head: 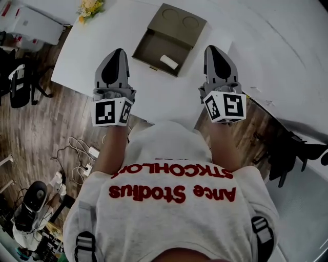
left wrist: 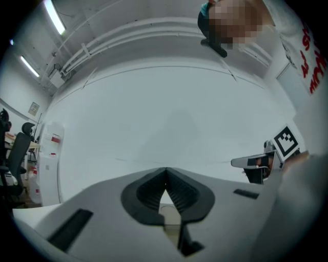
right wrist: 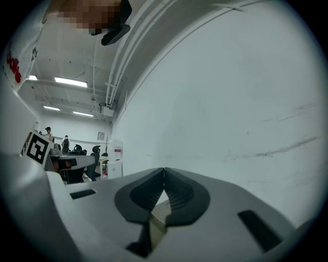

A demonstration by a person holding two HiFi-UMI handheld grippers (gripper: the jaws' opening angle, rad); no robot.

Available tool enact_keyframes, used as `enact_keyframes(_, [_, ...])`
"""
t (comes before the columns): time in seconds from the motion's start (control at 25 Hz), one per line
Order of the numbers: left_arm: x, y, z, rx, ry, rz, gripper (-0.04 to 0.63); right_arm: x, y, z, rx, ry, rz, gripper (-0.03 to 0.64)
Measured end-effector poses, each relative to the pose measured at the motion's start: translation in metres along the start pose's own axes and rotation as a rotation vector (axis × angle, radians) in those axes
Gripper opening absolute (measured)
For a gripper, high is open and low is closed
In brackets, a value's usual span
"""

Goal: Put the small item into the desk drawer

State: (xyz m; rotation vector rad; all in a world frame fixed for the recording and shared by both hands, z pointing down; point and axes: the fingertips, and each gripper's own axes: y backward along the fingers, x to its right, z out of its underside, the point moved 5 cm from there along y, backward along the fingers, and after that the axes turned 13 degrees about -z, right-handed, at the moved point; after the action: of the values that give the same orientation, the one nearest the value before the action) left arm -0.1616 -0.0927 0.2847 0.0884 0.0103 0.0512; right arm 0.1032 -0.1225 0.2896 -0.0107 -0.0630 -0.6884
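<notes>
A small tan drawer unit (head: 178, 24) stands on the white desk (head: 97, 51), its drawer (head: 154, 50) pulled open toward me. A small white item (head: 169, 62) lies inside the drawer at its right side. My left gripper (head: 119, 51) is held above the desk's near edge, left of the drawer, with its jaws shut and empty. My right gripper (head: 211, 48) hangs to the drawer's right, also shut on nothing. Both point level toward a white wall; the left gripper (left wrist: 165, 170) and the right gripper (right wrist: 164, 170) show tips that meet.
Yellow flowers (head: 90, 7) sit at the desk's far left corner. A white cabinet (head: 31, 23) and black office chairs (head: 20, 84) stand on the wooden floor at left, with cables (head: 82, 153) below. Another black chair (head: 292, 151) is at right under a second white surface (head: 287, 66).
</notes>
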Motion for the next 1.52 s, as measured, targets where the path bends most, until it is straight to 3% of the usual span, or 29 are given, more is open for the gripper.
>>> enact_keyframes(0.4, [0.045, -0.004, -0.005, 0.007, 0.016, 0.147, 0.008, 0.013, 0.058, -0.016, 0.027, 0.023, 0.148, 0.005])
enact_keyframes(0.64, [0.064, -0.003, -0.011, 0.019, 0.021, 0.202, 0.008, 0.013, 0.078, -0.024, 0.044, 0.026, 0.182, 0.005])
enact_keyframes(1.52, [0.064, 0.011, -0.017, 0.038, 0.016, 0.203, 0.008, 0.000, 0.086, -0.031, 0.060, 0.038, 0.167, 0.003])
